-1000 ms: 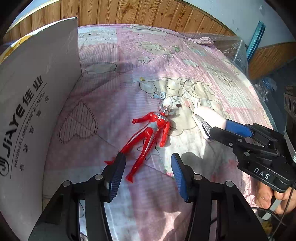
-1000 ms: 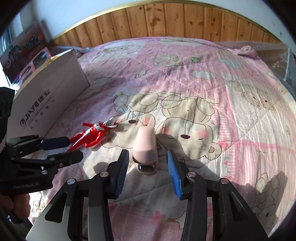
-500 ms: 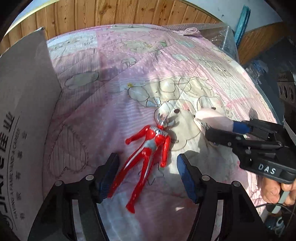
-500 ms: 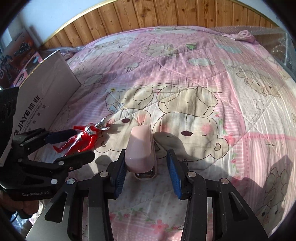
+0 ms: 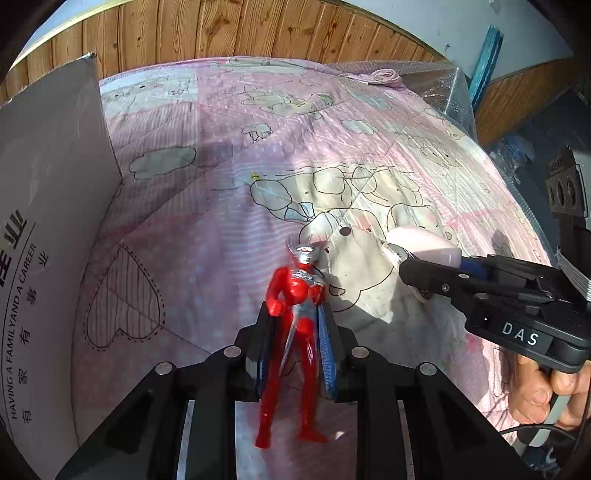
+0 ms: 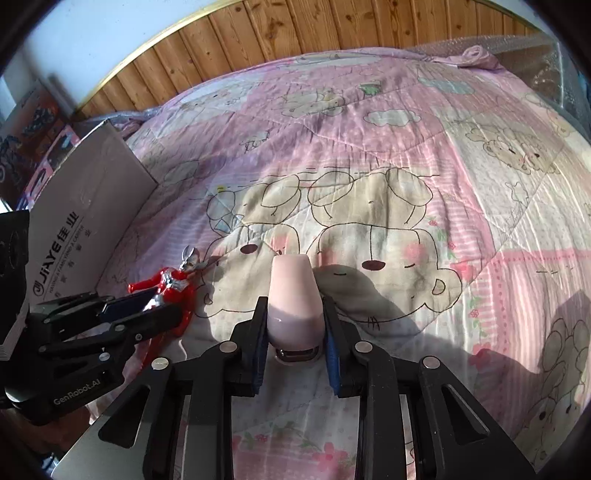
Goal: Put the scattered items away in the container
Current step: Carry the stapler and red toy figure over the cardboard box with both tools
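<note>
Clamped between the blue pads of the left gripper [image 5: 295, 343] is a red and silver toy figure [image 5: 295, 325], held around the waist and hips with its horned silver head pointing away from the camera and its legs hanging back between the black finger arms. In the right wrist view the same figure [image 6: 168, 286] is seen at the lower left, gripped just above the pink quilt [image 6: 388, 155], close beside the white cardboard box [image 6: 85, 206] printed with "JiAYE". The right gripper [image 6: 295, 332] is closed narrowly on a pale pink stapler [image 6: 293, 295], whose wide rear end and metal base sit between the pads while its narrower nose points forward over the drawn bear faces on the quilt. From the left wrist view the stapler [image 5: 424, 242] is seen protruding from that gripper's black fingers at the right, well apart from the figure, and part of a hand [image 5: 539, 391] is seen wrapped around the handle marked "DAS". The box wall [image 5: 48, 221] fills the left edge of this view, standing on the quilt. A wooden panelled wall [image 5: 221, 29] is seen behind the bed.
</note>
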`<move>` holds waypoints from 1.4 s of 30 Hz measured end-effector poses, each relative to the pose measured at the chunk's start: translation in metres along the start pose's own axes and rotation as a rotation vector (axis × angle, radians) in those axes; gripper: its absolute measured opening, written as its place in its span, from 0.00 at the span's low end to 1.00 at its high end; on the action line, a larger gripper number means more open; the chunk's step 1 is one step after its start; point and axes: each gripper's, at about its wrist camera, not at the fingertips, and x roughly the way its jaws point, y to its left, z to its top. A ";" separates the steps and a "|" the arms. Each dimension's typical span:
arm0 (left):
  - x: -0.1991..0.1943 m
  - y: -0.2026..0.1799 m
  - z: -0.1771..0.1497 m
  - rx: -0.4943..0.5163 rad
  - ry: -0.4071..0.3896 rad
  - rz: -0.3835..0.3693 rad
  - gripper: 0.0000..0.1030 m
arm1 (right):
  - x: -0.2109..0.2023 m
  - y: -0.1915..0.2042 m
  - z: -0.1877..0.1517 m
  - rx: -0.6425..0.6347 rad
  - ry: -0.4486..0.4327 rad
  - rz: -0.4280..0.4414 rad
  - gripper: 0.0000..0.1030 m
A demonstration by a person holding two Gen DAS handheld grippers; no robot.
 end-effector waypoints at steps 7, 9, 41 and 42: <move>-0.019 -0.001 -0.003 -0.060 -0.003 -0.028 0.19 | -0.009 0.002 -0.004 0.019 -0.001 0.002 0.26; -0.022 -0.004 -0.004 -0.065 -0.004 -0.019 0.19 | -0.012 0.003 -0.006 0.022 -0.005 0.002 0.26; -0.111 -0.031 -0.036 -0.054 -0.096 0.056 0.19 | -0.089 0.061 -0.058 -0.042 -0.070 -0.010 0.26; -0.114 -0.031 -0.037 -0.054 -0.102 0.053 0.19 | -0.091 0.063 -0.059 -0.044 -0.073 -0.009 0.26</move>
